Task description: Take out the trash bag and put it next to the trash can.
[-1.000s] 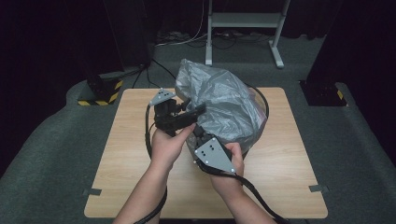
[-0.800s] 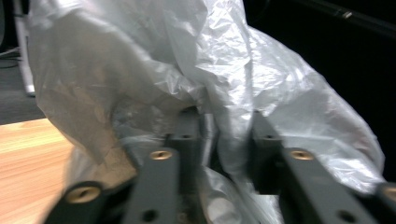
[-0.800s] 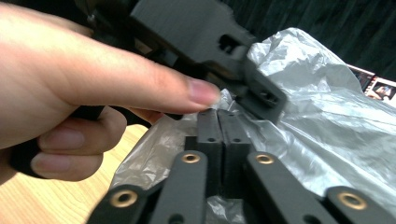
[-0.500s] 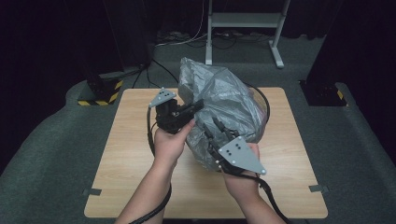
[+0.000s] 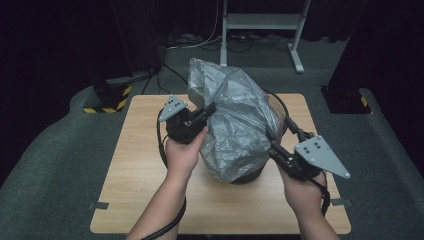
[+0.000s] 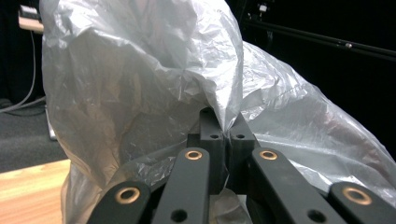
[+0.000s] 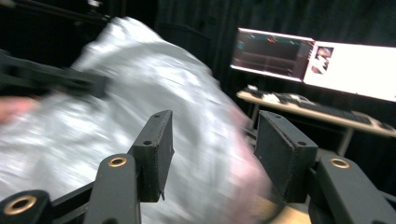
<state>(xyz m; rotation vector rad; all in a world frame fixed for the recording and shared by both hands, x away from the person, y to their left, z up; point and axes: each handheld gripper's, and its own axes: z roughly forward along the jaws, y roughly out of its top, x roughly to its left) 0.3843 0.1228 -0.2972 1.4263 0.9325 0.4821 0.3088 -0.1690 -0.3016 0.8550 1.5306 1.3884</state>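
Observation:
A crumpled grey translucent plastic bag stands in the middle of the wooden table, draped over a dark round container whose base shows under it. My left gripper is at the bag's left side. In the left gripper view it is shut on a fold of the bag. My right gripper sits at the bag's lower right side. Its jaws stand open in the right gripper view, with the blurred bag just beyond them and nothing between them.
A black cable loops around the bag's back right. Behind the table stand a metal frame and a yellow-and-black striped base. A desk with lit monitors is off to the right. Grey carpet surrounds the table.
My right gripper has swung from the bag's front edge out to its right side, jaws now open toward the bag. The left gripper has kept its hold and barely moved.

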